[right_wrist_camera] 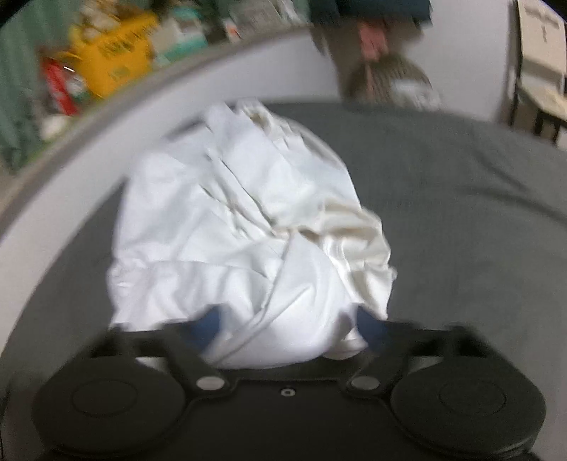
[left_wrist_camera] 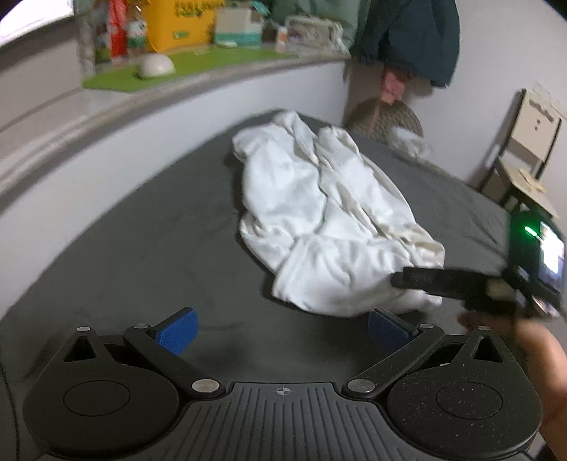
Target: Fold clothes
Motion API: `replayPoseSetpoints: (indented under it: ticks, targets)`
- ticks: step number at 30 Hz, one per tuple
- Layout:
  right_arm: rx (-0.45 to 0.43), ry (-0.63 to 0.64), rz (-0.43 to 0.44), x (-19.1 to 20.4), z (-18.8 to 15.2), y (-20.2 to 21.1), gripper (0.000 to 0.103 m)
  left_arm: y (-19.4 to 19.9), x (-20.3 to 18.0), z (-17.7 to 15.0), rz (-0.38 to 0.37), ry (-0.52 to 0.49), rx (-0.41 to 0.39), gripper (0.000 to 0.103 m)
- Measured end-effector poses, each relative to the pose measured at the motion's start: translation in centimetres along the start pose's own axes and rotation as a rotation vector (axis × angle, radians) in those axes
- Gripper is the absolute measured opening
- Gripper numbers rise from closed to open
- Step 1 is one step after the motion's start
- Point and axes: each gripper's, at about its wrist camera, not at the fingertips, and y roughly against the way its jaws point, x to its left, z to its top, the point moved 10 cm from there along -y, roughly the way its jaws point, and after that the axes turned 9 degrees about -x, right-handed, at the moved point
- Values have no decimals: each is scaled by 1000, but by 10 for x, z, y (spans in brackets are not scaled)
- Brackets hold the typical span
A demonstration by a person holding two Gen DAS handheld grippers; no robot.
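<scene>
A crumpled white garment [left_wrist_camera: 319, 212] lies on the grey bed sheet [left_wrist_camera: 141, 266], lengthwise away from me. My left gripper [left_wrist_camera: 281, 331] hovers open over bare sheet just short of the garment's near edge, with nothing between its blue pads [left_wrist_camera: 177, 335]. From the right, my right gripper [left_wrist_camera: 404, 280] reaches in, its black finger at the garment's near right corner. In the blurred right wrist view that gripper [right_wrist_camera: 290, 326] has its blue pads [right_wrist_camera: 209, 326] spread apart, and the near bulge of the garment [right_wrist_camera: 241, 220] sits between them. I see no pinch on the cloth.
A white wall and a ledge [left_wrist_camera: 106, 106] run along the bed's left side, crowded with a yellow box [left_wrist_camera: 177, 25] and small items. A dark jacket [left_wrist_camera: 407, 35] hangs at the far corner above a woven bag [left_wrist_camera: 386, 117]. A wooden chair [left_wrist_camera: 524, 149] stands to the right.
</scene>
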Motion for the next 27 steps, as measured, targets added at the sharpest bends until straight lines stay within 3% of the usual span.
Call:
replayPoseSetpoints:
  ticks: [3,6,9,15,19,21,24,27]
  targets:
    - [22,-30,9,-2,-4,-5,19,-2,-2,0,-8,18,-2,103]
    - [-39,-41,47,-13,-4,21,13,1,-3,-1,-5,21,-13,103]
    - [-108,-58,-64,-51,-5,65,11,9,-12,-2,-40,7,-27,103]
    - [-254,-226,-290,-161,-38,209,11,35,-35,-5,-114,-56,-82,103]
    - [-337,-239,-370,-191,-57,296,11,46,-50,-15,-174,-67,-73,103]
    - [-344,-207,-370,-188,-60,320,11,49,-55,-19,-186,-53,-61,103]
    - [-256,-158,-183,-154,-70,317,11,51,-62,-24,-205,-31,-43,103]
    - [-318,-142,-7,-115,-63,336,11,51,-69,-28,-224,9,-33,103]
